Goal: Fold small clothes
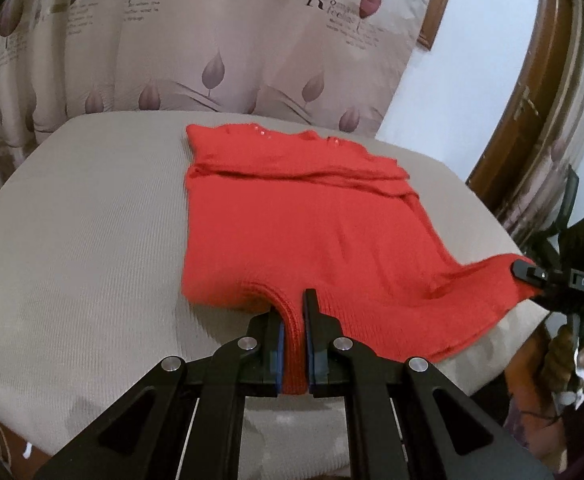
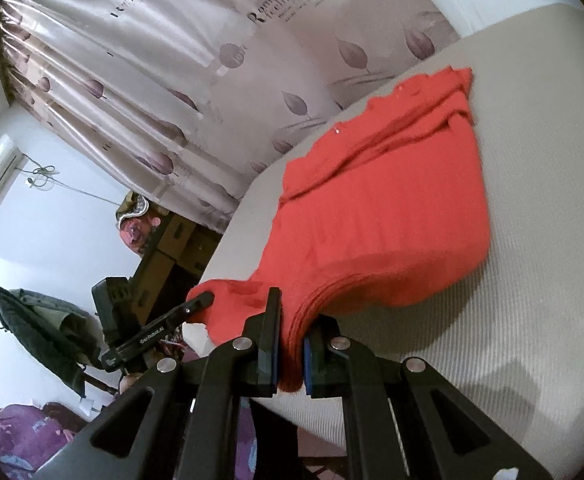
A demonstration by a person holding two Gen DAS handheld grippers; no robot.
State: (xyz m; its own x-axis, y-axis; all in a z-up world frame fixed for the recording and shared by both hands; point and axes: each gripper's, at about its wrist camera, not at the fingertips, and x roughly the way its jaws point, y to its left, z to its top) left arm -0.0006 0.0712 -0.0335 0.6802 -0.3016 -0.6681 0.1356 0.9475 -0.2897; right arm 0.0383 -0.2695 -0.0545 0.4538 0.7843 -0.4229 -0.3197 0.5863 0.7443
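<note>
Behind the work surface a leaf-printed curtain (image 1: 219,48) is hung, and a beige ribbed cushion (image 1: 83,240) serves as the support. On this cushion a red knitted garment (image 1: 292,224) is laid, partly folded, with its neckline toward the curtain and its ribbed hem toward the cameras. The hem is pinched between the narrowly closed fingers of the left gripper (image 1: 293,312). A second part of the hem, at the cushion's edge, is clamped by the right gripper (image 2: 292,316), whose fingers are likewise drawn together on the fabric. That corner appears to be raised slightly off the cushion, though this is not shown clearly.
</note>
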